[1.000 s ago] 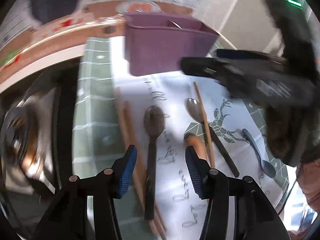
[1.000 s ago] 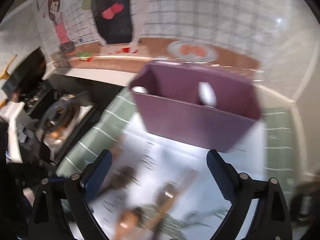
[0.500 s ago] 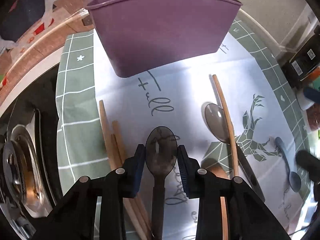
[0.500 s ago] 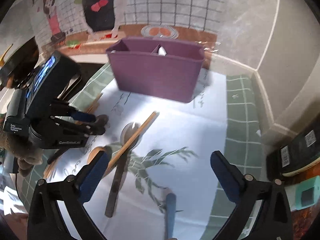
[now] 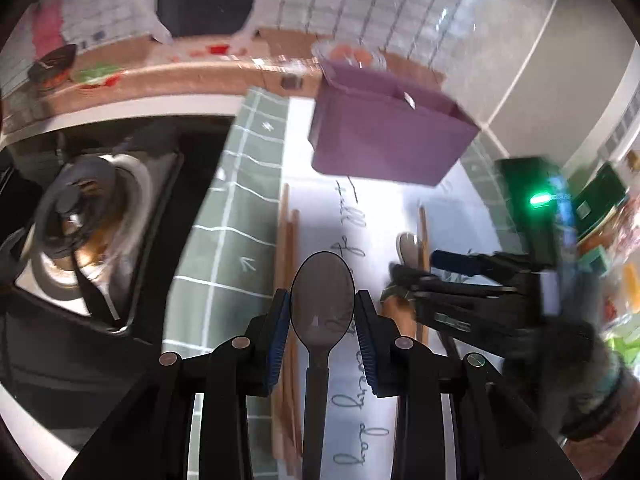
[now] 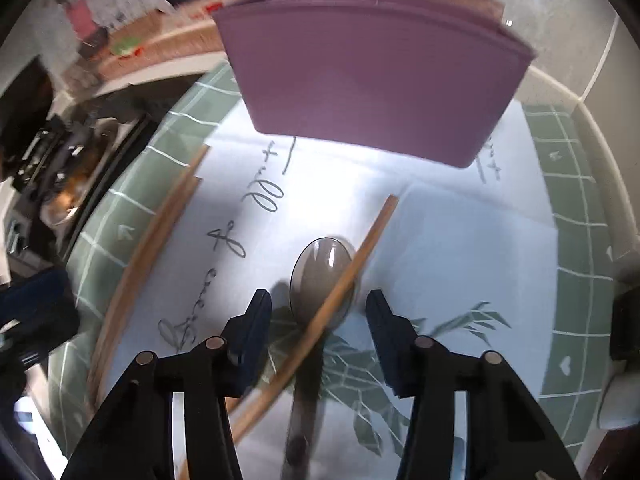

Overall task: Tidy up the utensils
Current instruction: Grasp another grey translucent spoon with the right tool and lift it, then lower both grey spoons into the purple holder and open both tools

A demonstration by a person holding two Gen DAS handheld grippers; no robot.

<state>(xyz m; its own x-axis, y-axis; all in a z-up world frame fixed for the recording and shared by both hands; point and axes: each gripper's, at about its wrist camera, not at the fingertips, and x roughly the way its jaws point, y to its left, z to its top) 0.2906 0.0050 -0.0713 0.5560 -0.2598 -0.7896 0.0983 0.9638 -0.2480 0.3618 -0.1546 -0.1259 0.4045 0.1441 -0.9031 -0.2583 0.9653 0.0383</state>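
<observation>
My left gripper (image 5: 322, 306) is shut on a dark translucent spoon (image 5: 322, 292), pads on both sides of its bowl, and holds it above the white mat. The purple caddy (image 5: 388, 140) stands beyond it at the mat's far end. My right gripper (image 6: 318, 300) points down over a second dark spoon (image 6: 316, 276) that lies on the mat with a single chopstick (image 6: 360, 256) across it. Its jaws are closing, the spoon's bowl is between them, and a gap shows on each side. The caddy (image 6: 372, 80) fills the top of the right wrist view.
A pair of wooden chopsticks (image 5: 286, 260) lies along the white mat's left edge, on the green grid mat (image 5: 236, 240). A stove burner (image 5: 92, 216) sits to the left of the mats. A tiled wall rises behind the caddy.
My left gripper shut on the dark spoon and lifted it, drawing back from the caddy. My right gripper came down over the second spoon and its jaws narrowed.
</observation>
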